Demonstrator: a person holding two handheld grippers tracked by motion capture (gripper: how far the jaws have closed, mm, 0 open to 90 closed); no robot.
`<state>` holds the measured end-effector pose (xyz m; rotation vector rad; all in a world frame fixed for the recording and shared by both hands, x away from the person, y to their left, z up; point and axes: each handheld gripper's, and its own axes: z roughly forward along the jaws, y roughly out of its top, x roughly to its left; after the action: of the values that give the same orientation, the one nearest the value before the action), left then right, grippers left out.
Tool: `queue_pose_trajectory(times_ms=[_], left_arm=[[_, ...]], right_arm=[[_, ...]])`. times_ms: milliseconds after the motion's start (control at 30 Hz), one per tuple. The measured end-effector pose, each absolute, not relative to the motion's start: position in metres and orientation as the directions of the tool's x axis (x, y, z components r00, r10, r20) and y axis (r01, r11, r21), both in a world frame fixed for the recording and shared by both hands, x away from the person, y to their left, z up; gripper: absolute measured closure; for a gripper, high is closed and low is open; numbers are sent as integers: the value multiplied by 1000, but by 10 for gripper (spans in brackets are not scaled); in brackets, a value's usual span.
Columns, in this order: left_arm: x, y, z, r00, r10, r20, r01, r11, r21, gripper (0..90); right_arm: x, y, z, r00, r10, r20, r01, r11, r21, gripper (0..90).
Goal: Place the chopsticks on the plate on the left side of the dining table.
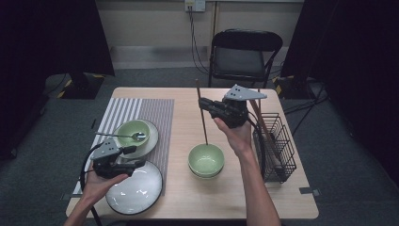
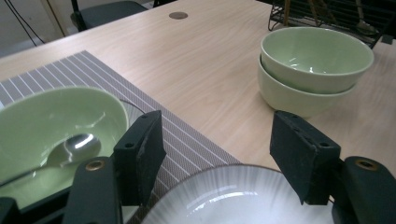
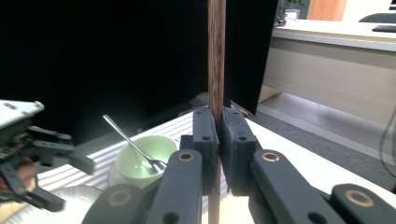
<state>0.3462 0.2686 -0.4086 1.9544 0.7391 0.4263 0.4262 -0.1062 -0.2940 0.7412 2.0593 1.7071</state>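
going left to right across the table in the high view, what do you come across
striped placemat → left gripper, jaws open over the white plate → stacked green bowls → right gripper, shut on an upright wooden chopstick → black wire rack

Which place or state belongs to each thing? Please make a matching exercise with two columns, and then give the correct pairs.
Things:
1. chopstick
2. spoon
3. stacked green bowls
4. wire rack

Places or states:
A. on the bare wood at the middle of the table
B. clamped upright in the right gripper
C. at the table's right edge
D. lying in the green bowl on the striped placemat

Pairs: 1-B, 2-D, 3-A, 4-C
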Motion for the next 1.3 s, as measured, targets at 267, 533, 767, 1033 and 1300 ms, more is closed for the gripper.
queue_pose_trajectory(times_ms=[267, 533, 767, 1033, 1300], left_arm=[[361, 249, -401, 793, 609, -31, 293, -336, 895, 383], [369, 232, -388, 825, 559, -79, 263, -257, 930, 459], [379, 211, -368, 840, 539, -62, 221, -236, 946, 471], [389, 193, -370, 859, 507, -74, 215, -224, 951, 547], [394, 197, -382, 857, 508, -91, 213, -188, 959, 678]], right_arm=[[422, -85, -296, -824, 564, 58, 162, 135, 977, 853], [419, -71, -296, -845, 531, 58, 157, 142, 977, 853], [417, -53, -302, -866, 496, 60, 158, 158, 975, 853], [415, -39, -308, -883, 465, 72, 161, 156, 974, 853], [411, -25, -320, -907, 406, 114, 184, 137, 973, 853]])
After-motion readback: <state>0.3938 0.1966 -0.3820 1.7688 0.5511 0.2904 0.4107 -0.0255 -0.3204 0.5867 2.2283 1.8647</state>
